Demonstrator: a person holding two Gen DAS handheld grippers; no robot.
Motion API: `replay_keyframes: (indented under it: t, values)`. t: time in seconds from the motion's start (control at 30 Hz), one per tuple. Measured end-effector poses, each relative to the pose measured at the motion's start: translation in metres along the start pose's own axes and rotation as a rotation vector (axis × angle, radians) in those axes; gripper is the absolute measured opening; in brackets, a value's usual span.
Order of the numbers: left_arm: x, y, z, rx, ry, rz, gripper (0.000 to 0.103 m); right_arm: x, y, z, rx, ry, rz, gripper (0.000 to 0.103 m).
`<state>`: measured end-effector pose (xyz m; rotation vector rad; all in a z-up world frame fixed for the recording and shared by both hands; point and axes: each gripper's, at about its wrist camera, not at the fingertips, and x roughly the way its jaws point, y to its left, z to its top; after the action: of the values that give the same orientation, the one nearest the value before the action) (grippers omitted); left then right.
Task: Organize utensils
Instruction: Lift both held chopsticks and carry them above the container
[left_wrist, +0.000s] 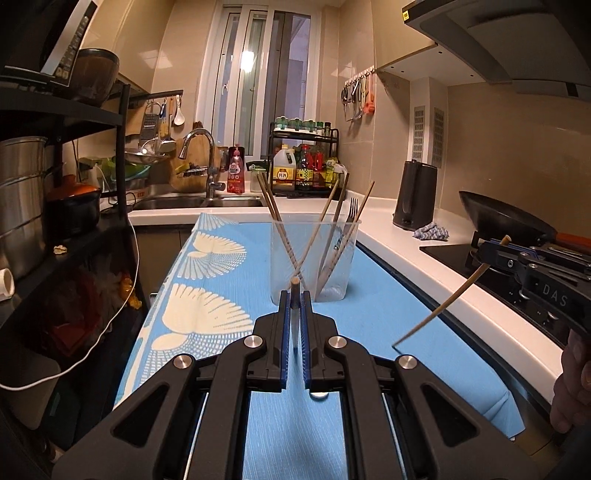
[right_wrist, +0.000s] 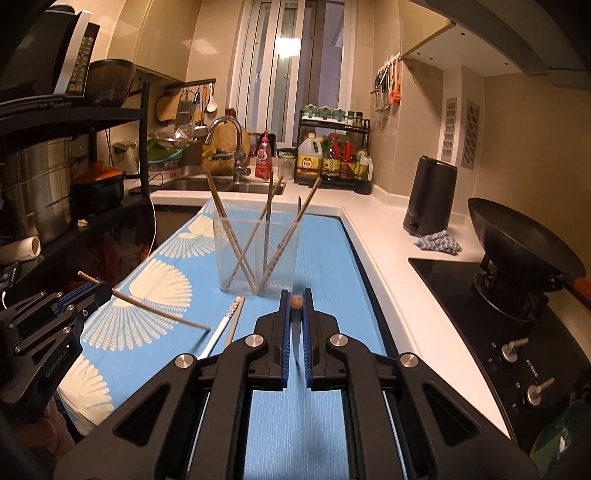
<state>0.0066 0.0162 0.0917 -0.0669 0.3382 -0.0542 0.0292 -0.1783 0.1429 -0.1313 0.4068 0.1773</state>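
A clear plastic cup (left_wrist: 314, 266) stands on the blue patterned cloth (left_wrist: 207, 295), holding several chopsticks and a fork (left_wrist: 351, 218). My left gripper (left_wrist: 294, 295) is shut on a wooden chopstick (left_wrist: 294, 286), seen end-on just short of the cup. At the right edge my right gripper (left_wrist: 484, 251) is shut on another chopstick (left_wrist: 443, 306) that slants down toward the cloth. In the right wrist view the right gripper (right_wrist: 295, 295) pinches its chopstick (right_wrist: 296, 301) before the cup (right_wrist: 258, 254). The left gripper (right_wrist: 105, 290) holds its chopstick (right_wrist: 159, 314) at left. Two more sticks (right_wrist: 225, 325) lie on the cloth.
A white counter (left_wrist: 388, 236) runs along the right with a black kettle (left_wrist: 415, 199), a rag (left_wrist: 430, 232) and a wok (right_wrist: 517, 251) on the stove. The sink (left_wrist: 184, 201) and a bottle rack (left_wrist: 306, 162) lie behind. A black shelf unit (left_wrist: 55, 184) with pots stands at left.
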Motion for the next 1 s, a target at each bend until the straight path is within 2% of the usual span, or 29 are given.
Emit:
replay_keyframes:
  t: [0.33,0.6,0.8,1.0]
  values:
    - [0.018,0.004,0.033,0.019,0.029,0.001,0.005,0.024,0.003,0.035,-0.023,-0.035,0.039,0.006]
    - [0.039,0.012,0.071,0.012,0.039,-0.027,0.005,0.04,-0.007,0.078,-0.023,-0.091,0.081,0.006]
    - [0.053,0.021,0.127,-0.007,0.03,-0.087,0.005,0.046,-0.024,0.135,0.029,-0.158,0.14,0.006]
    - [0.064,0.026,0.188,-0.05,-0.027,-0.146,0.005,0.057,-0.024,0.185,0.025,-0.223,0.163,0.006]
